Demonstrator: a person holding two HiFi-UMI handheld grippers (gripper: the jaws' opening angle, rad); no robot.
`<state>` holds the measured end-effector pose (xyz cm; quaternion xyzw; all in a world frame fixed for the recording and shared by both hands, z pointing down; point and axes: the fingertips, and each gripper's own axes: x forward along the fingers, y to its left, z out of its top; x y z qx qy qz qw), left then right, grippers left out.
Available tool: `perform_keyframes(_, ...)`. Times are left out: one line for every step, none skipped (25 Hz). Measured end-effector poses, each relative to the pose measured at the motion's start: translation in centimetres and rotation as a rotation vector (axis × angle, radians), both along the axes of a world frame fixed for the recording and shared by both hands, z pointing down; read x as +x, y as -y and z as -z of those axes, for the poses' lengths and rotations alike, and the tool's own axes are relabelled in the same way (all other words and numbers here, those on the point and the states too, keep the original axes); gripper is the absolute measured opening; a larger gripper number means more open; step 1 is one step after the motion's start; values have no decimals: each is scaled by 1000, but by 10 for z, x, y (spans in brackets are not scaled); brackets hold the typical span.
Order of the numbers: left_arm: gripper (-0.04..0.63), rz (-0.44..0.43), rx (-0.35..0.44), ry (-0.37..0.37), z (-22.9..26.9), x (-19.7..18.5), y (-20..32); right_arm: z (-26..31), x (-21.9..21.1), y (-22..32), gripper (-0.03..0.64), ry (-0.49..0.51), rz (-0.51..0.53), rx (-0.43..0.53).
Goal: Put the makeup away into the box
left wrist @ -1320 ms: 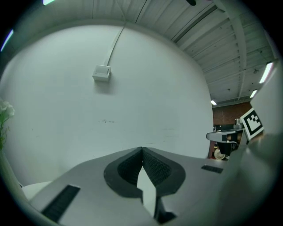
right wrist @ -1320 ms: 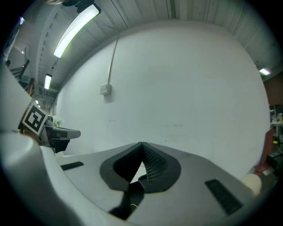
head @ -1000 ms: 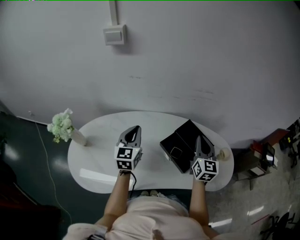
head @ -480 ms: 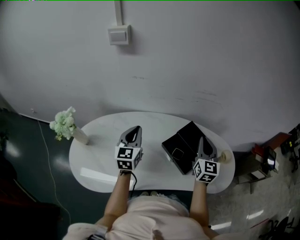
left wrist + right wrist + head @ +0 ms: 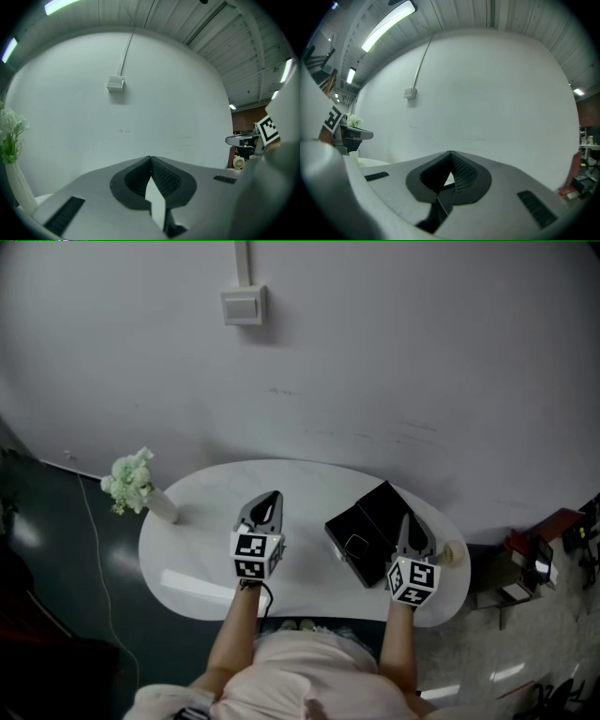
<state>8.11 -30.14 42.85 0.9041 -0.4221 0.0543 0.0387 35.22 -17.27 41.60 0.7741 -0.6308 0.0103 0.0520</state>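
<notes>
A black box [image 5: 367,531] lies at an angle on the right half of the white oval table [image 5: 206,549]. A small cream round item [image 5: 450,552] sits by the table's right edge; it also shows as the cream round item [image 5: 239,162] in the left gripper view. My left gripper [image 5: 273,496] hovers over the bare middle of the table, shut, with nothing in it [image 5: 150,158]. My right gripper [image 5: 405,518] hangs over the near right corner of the box, jaws shut and empty [image 5: 450,153]. Both point at the wall. Whether the box holds anything is hidden.
A slim vase of white flowers [image 5: 133,485] stands at the table's far left end. A pale wall with a switch plate [image 5: 244,306] rises right behind the table. Red and dark clutter [image 5: 539,549] sits on the floor to the right.
Neither gripper has moved and both stay shut. Only the head view has shifted slightly, so the switch and the flowers sit a little further right in the picture.
</notes>
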Motion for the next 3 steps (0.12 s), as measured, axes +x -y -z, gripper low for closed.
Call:
perform_keyframes(26,1,-1,2,-1,0,0,0,0,0,15,0,-1,0)
perform_keyframes(26,2,-3,2,-2,-1,0,-1,1,1,15,1,-2,0)
perform_keyframes(26,2,-5,2,-3,-1,1,-1,1,1,15,1,-2,0)
